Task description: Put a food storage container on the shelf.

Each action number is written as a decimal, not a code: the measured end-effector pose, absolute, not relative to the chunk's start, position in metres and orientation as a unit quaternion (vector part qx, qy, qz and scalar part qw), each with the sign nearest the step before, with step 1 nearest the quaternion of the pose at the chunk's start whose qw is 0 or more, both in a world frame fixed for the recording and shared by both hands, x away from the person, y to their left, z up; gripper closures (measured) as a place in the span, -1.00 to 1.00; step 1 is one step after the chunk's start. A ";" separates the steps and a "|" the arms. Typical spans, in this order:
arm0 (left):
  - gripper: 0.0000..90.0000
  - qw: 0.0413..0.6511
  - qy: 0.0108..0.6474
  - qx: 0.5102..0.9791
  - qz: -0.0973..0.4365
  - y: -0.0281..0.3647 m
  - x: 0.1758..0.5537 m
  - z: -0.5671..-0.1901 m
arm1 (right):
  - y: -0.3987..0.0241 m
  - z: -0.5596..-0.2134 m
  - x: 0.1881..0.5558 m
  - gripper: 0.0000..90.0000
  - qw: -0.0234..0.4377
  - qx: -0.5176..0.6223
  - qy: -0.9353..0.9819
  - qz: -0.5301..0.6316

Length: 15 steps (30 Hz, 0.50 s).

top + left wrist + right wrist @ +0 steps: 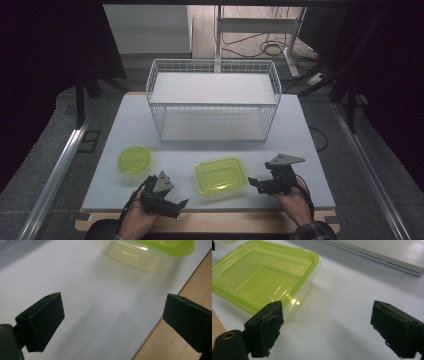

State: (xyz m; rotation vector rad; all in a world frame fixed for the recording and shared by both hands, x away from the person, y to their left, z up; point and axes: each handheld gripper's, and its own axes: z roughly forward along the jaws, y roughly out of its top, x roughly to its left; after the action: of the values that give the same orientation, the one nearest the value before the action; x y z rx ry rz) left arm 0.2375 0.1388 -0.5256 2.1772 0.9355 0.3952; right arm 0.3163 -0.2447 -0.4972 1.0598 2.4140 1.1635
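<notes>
Rectangular container (221,175) with green lid sits on the white tabletop (300,130), near the front edge, roughly centre. It lies between both hands and touches neither.

Left hand-held gripper (181,203): jaws spread wide, nothing between them, pointing right toward the container's front-left corner, a short gap off. In the left gripper view the container (147,255) is ahead at top, bare tabletop (82,290) under the jaws, and the wooden front strip (192,282) runs under the right jaw.

Right hand-held gripper (254,183): jaws spread wide, empty, just beside the container's right side, pointing left at it. In the right gripper view the container (262,277) is ahead-left, its near corner close to the left jaw without touching.

Around:
- Round container (135,160) with green lid, left of the rectangular one and well apart, just behind the left hand-held gripper.
- Wire basket (214,100) with a white shelf board, at the back centre of the tabletop, well clear of the container. Its base edge (387,255) shows top right in the right gripper view.

Nothing lies between either hand-held gripper and the container. There is an open strip of tabletop between container and basket, and open surface to the right. The front edge is tight: the container is close to it and the left jaws overhang it.
</notes>
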 end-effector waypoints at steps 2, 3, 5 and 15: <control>-0.95 0.363 0.363 0.843 0.162 0.141 0.238 -0.526 | -0.244 -0.498 0.316 -0.83 0.128 0.364 0.829 0.405; -0.96 0.365 0.364 0.841 0.165 0.142 0.238 -0.526 | -0.244 -0.498 0.317 -0.84 0.126 0.365 0.827 0.408; -0.97 0.369 0.367 0.837 0.170 0.144 0.238 -0.525 | -0.243 -0.498 0.316 -0.87 0.126 0.367 0.825 0.411; -0.97 0.358 0.352 0.844 0.190 0.138 0.237 -0.527 | -0.242 -0.495 0.319 -0.89 0.111 0.373 0.820 0.420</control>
State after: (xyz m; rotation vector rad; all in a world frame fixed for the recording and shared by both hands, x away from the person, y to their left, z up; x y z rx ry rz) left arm 0.2374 0.1378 -0.5272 2.1772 0.9092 0.4891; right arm 0.3195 -0.2418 -0.4952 1.0946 2.4088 1.2326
